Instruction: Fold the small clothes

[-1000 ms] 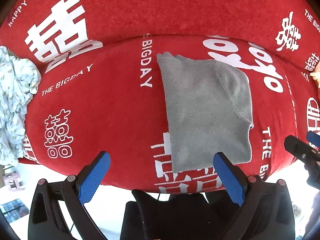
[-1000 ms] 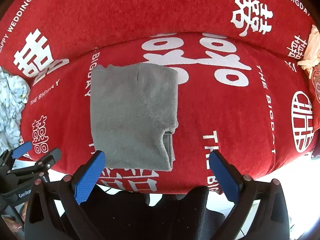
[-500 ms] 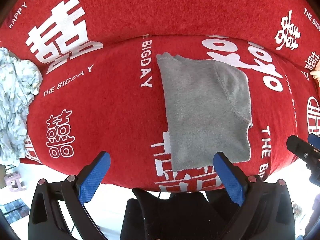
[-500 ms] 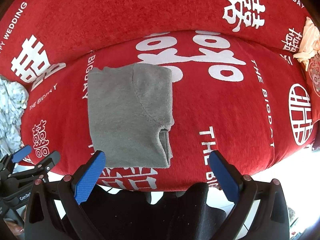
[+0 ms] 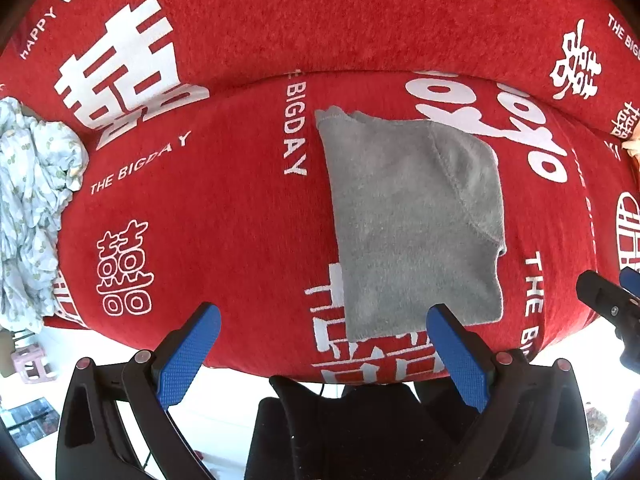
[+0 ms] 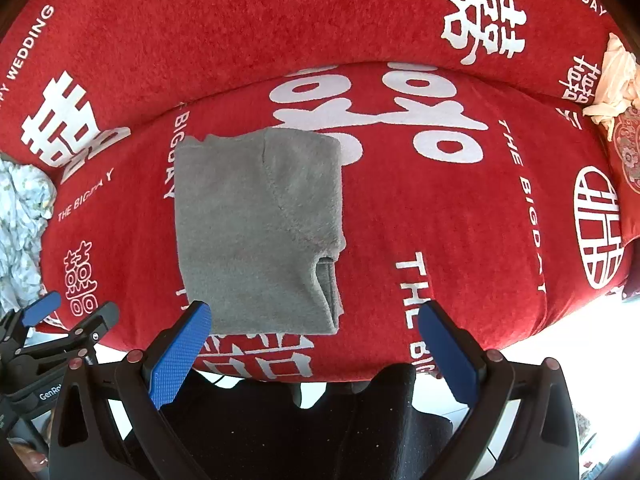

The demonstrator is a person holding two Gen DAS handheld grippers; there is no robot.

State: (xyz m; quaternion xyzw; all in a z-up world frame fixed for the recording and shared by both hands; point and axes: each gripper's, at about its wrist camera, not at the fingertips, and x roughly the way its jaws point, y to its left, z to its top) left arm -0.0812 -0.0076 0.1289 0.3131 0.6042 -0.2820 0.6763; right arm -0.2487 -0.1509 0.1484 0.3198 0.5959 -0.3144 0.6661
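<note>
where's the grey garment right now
The grey garment lies folded flat on the red cover, right of centre in the left wrist view, left of centre in the right; the patterned cloth sits far left.

So the base here is a sofa seat cushion (image 5: 240,208) covered in a red fleece throw with big white wedding characters and "THE BIGDAY" printed all over it. A folded gray top (image 5: 412,224) lies flat on the seat, near the front edge, with a bit of sleeve cuff showing on its right side in the right wrist view. A crumpled pale floral cloth (image 5: 28,208) is heaped at the left end, and a bunched cream cloth (image 6: 612,80) sits at the far right by a patterned red cushion (image 6: 628,152).
</note>
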